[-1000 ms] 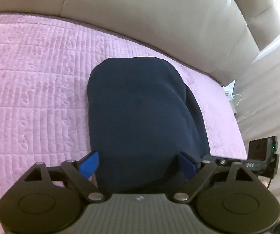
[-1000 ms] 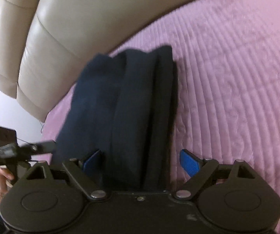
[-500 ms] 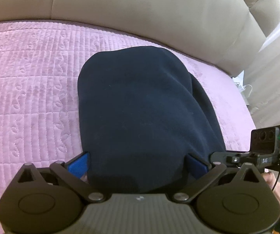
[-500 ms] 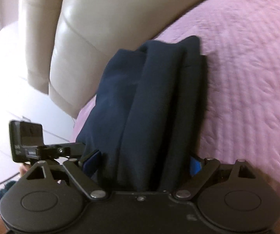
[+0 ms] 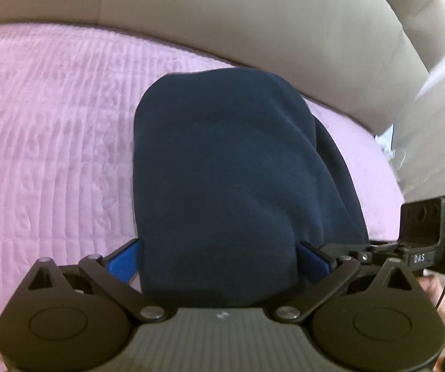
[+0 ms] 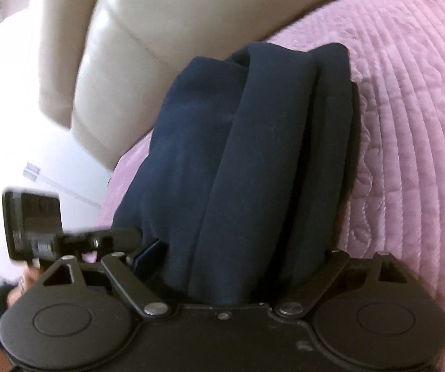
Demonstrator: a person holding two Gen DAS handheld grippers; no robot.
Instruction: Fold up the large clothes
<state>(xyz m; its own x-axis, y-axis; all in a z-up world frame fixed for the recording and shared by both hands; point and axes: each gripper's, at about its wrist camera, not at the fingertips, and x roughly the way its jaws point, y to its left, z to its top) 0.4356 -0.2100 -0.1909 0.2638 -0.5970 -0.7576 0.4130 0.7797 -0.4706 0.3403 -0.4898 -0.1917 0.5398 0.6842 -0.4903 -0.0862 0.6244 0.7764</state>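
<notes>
While the left tool (image 5: 219, 260) clamps the navy bundle's (image 5: 222, 170) smooth top, the right tool (image 6: 241, 260) pinches its stacked folds.

One folded navy garment (image 5: 222, 179), several layers at its edge, exact count unclear. Two grippers: left gripper (image 5: 219, 257), right gripper (image 6: 241, 257), each with two fingers. One pink quilted cover (image 5: 52, 142). One beige sofa back (image 5: 222, 21).
</notes>
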